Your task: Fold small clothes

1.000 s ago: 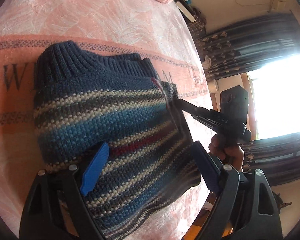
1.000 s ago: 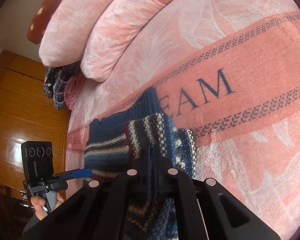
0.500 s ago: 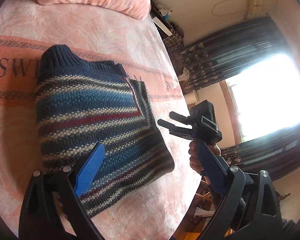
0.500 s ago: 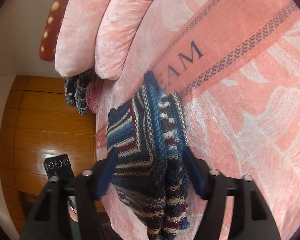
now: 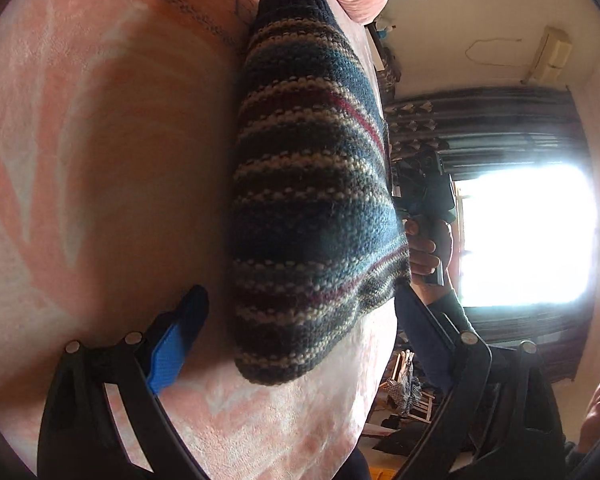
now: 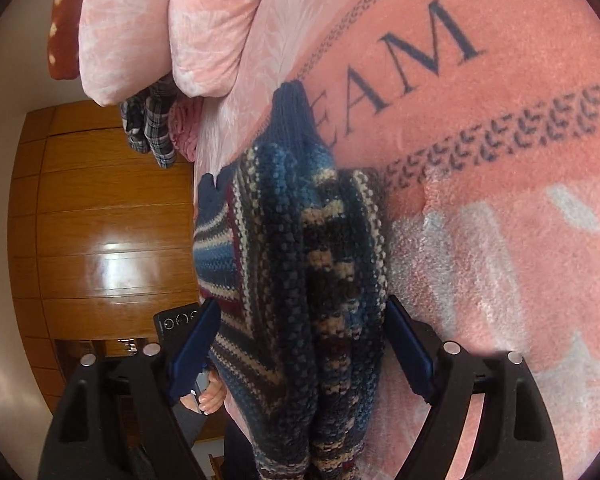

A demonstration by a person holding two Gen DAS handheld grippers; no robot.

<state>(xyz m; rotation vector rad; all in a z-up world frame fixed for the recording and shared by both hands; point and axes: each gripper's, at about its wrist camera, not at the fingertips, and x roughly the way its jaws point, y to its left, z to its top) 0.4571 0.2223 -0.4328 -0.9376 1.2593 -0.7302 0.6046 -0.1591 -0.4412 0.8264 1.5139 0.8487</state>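
Both my claws are open and hold nothing. The striped knit sweater [image 5: 312, 200] lies folded on the pink blanket [image 5: 100, 160], at the near edge of the bed. My left gripper [image 5: 300, 312] and right gripper [image 6: 300, 328] stand around its near end. I judge it thick, soft and heavy enough to sag, not slippery; I would pinch all layers at the folded edge.

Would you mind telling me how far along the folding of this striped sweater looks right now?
Mostly done, it seems: the striped sweater lies in a compact folded bundle on the pink blanket. In hand: the left gripper and the right gripper both stand open, straddling its ends without clamping. Left: perhaps a last fold or moving it; whether other clothes wait is not visible.
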